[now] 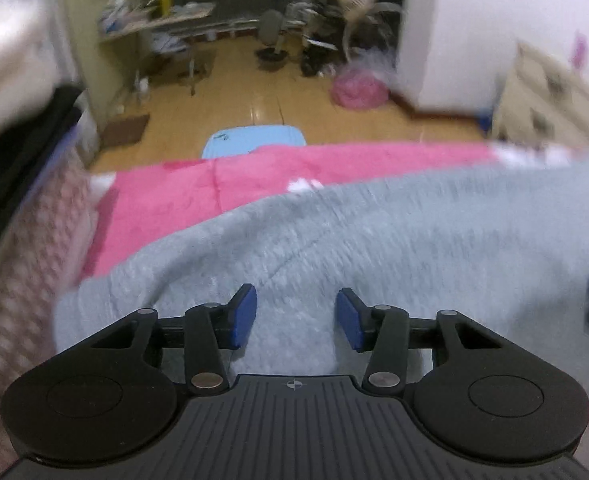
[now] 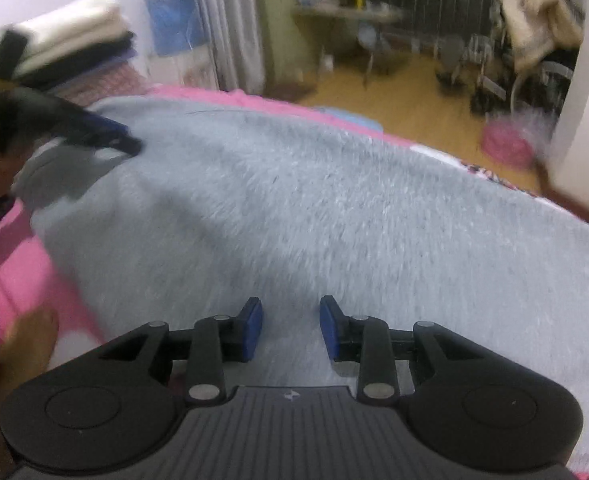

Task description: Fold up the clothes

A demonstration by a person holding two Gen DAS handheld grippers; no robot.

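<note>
Left wrist view shows the grey garment (image 1: 334, 232) spread on the pink bed (image 1: 198, 192), with your left gripper (image 1: 296, 316) over its near edge, fingers apart and gripping nothing. Your right gripper (image 2: 290, 328) hovers likewise, fingers parted and empty. Before closing, lower both onto the hem evenly, so each takes a single layer.
</note>
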